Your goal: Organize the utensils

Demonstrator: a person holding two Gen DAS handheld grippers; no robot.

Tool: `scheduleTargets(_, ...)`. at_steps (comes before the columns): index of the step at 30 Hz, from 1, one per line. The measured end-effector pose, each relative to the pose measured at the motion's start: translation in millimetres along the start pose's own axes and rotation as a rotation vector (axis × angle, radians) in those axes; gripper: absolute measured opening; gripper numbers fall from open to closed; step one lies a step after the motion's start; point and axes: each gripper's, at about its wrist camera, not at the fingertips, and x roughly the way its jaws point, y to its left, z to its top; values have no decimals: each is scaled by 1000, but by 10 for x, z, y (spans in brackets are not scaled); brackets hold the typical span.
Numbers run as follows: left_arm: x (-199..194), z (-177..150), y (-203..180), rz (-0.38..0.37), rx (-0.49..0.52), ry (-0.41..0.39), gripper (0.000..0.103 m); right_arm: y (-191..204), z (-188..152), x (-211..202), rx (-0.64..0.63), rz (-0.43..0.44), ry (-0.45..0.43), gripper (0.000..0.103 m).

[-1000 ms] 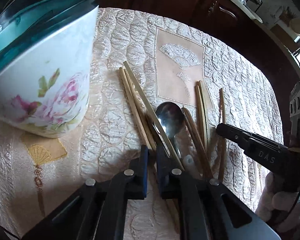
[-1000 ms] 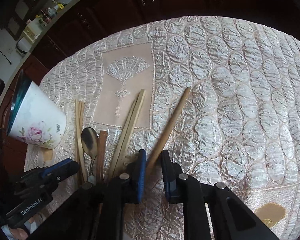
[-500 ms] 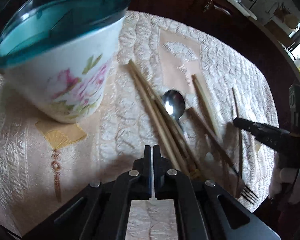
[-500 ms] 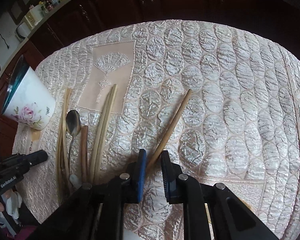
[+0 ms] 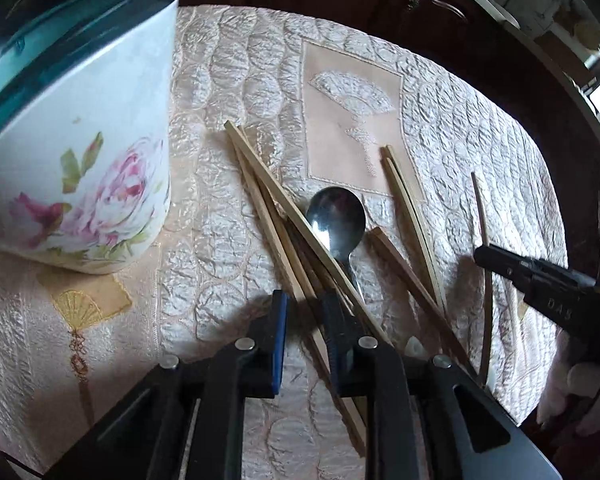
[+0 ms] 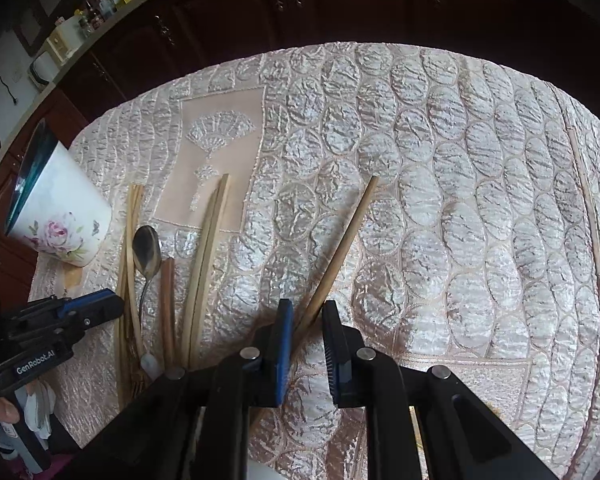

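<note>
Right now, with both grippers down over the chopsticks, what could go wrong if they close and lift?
The left gripper straddles crossed chopsticks beside the spoon; closing may pinch several or drag the spoon. The right gripper frames only the near end of a round stick, so it may droop or slip. The floral cup stands close and could be bumped.

We see a tabletop (image 6: 440,168) covered by a quilted, shiny pale cloth (image 5: 220,240) with embroidered fan panels. At the left of the right wrist frame a floral cup (image 6: 66,220) with a teal inside stands on it, and just beside it lie pale chopsticks (image 6: 208,264), a metal spoon (image 6: 146,254) and a brown stick (image 6: 167,304). We find a round wooden chopstick (image 6: 340,252) lying slantwise at the centre, and one thin stick (image 6: 586,200) well apart at the right edge.
</note>
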Motion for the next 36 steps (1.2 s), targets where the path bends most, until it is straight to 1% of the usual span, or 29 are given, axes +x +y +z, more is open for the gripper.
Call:
scheduleTargets(3,13,-30,-100,25,58,0,19,-8,2,17,10,-1,2,16)
scheduleTargets(5,-1,-52,-60,-2,43,4,17,-20,-3,3,16,1,-2,16)
scheduleTargets(6,-36,-66,-19,-13,31,0,11,-22,-5,-4,19,1,-3,16)
scheduleTargets(7,-81,-81,18,-19,21,-8,10,-34,-7,-9,21,4,-3,16)
scheduleTargets(8,-107,-96,37,-18,23,-8,6,-49,-9,-10,25,8,-1,16)
scheduleTargets(10,-148,-157,49,-25,43,4,6,-77,-7,-6,35,16,5,16)
scheduleTargets(14,-210,-392,84,-42,62,37,6,-76,-15,-14,32,20,8,16)
scheduleTargets(18,-319,-481,177,-51,55,52,6,-63,-11,8,38,20,13,16)
scheduleTargets(19,-322,-485,172,-51,58,58,6,-61,-2,17,40,22,14,18)
scheduleTargets(21,-343,-509,168,-41,72,68,7,-65,22,33,56,31,9,19)
scheduleTargets(22,-355,-511,161,-21,85,63,7,-85,33,41,68,41,10,19)
scheduleTargets(25,-375,-446,163,40,97,30,7,-150,100,84,93,46,13,19)
scheduleTargets(26,-376,-403,160,47,90,15,7,-179,127,92,99,46,14,19)
scheduleTargets(28,-354,-312,138,56,90,-1,12,-213,182,117,116,51,16,19)
scheduleTargets(30,-321,-224,103,92,97,-22,27,-249,255,150,136,60,19,19)
scheduleTargets(31,-301,-185,87,99,98,-28,30,-265,292,169,143,63,22,19)
scheduleTargets(32,-281,-151,79,98,98,-30,36,-282,323,196,150,62,26,19)
scheduleTargets(36,-152,-44,39,141,85,-19,38,-316,426,274,165,76,28,19)
